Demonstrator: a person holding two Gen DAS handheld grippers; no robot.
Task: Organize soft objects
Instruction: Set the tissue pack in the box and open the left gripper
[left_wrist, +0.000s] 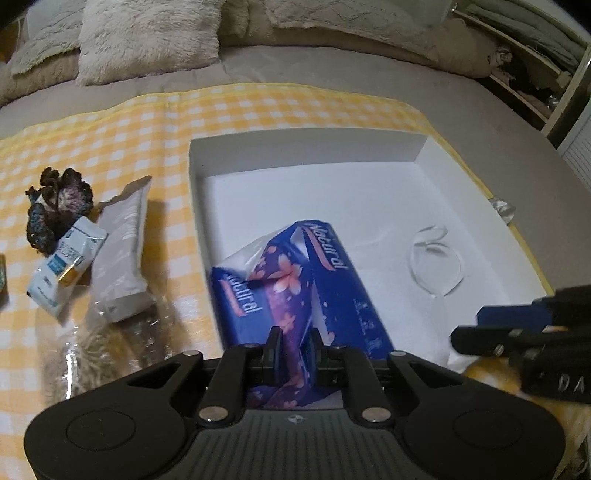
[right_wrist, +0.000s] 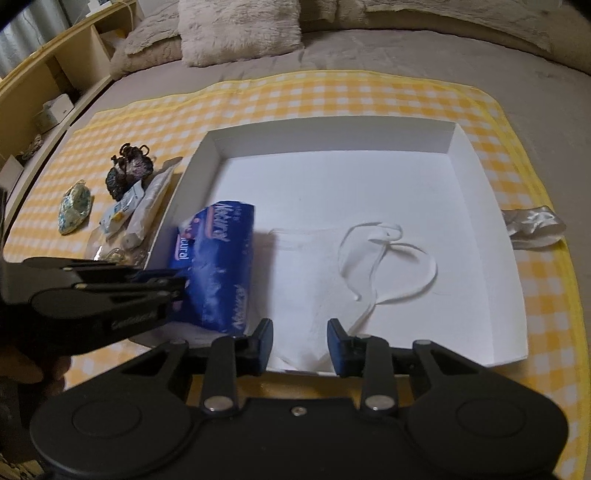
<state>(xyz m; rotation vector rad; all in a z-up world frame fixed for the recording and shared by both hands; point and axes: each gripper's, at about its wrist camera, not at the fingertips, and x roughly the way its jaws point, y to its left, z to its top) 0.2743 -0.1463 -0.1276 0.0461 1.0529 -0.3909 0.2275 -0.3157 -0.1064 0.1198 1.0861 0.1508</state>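
Observation:
A blue floral tissue pack marked "Natural" stands tilted in the left front part of the white shallow box. My left gripper is shut on the pack's near end. From the right wrist the same pack shows with the left gripper clamped on it from the left. A white face mask with looped straps lies flat on the floor of the box. My right gripper stands at the box's near edge, jaws apart, the mask's near corner between them and not pinched.
On the yellow checked cloth left of the box lie a dark scrunchie, a small white-and-blue packet, a grey-white pack and a floral mask. A silver ribbon lies right of the box. Fluffy pillows sit behind.

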